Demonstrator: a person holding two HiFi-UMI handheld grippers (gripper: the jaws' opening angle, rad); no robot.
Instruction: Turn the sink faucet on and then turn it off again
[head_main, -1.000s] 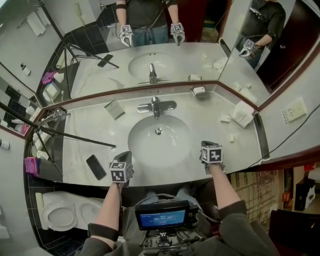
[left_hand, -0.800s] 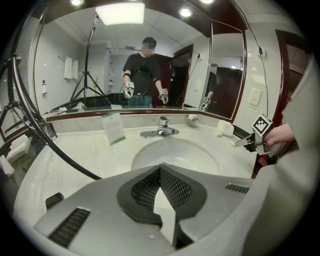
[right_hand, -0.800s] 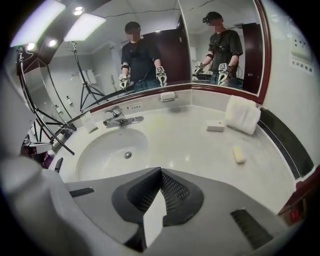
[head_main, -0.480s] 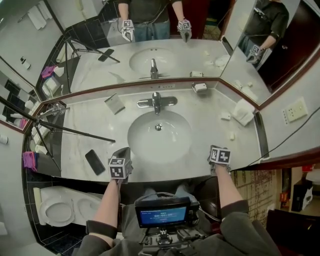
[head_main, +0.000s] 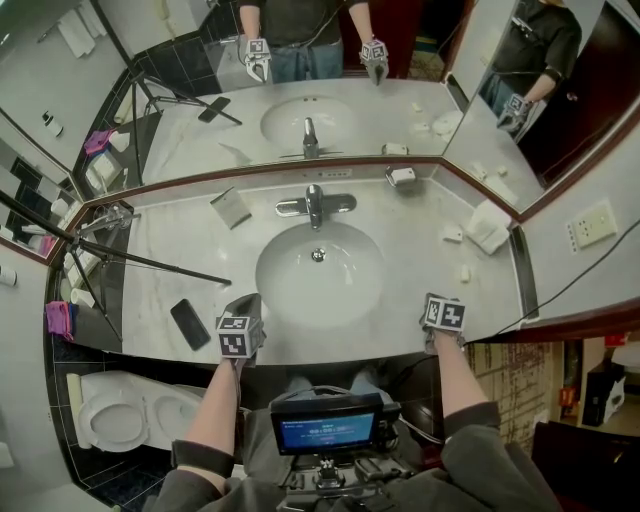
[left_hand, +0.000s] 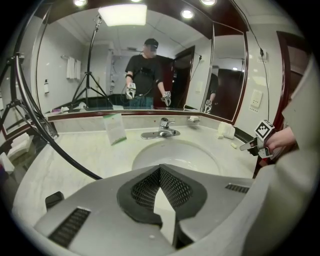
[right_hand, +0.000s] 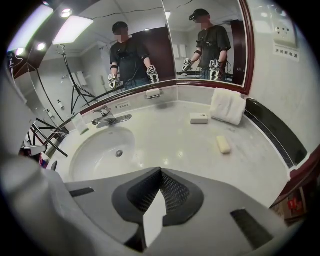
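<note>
The chrome faucet (head_main: 314, 205) stands behind the white sink basin (head_main: 275, 290), its lever pointing forward, and I see no water running. It also shows in the left gripper view as faucet (left_hand: 162, 129) and in the right gripper view as faucet (right_hand: 107, 117). My left gripper (head_main: 247, 308) hovers at the counter's front edge, left of the basin, shut and empty. My right gripper (head_main: 433, 302) hovers at the front edge right of the basin, also shut and empty. Both are far from the faucet. Left gripper (left_hand: 160, 170) and right gripper (right_hand: 161, 172) each show their jaws closed together.
A black phone (head_main: 190, 324) and a tripod leg (head_main: 150, 268) lie on the counter at left, with a card (head_main: 231, 208) near the faucet. A soap dish (head_main: 402, 177), folded towel (head_main: 487, 228), small box (head_main: 451, 236) and soap bar (head_main: 463, 272) sit at right. A toilet (head_main: 120, 430) is below left.
My right gripper has moved rightward and back toward the counter's front edge, away from the basin. The left gripper has stayed where it was.
</note>
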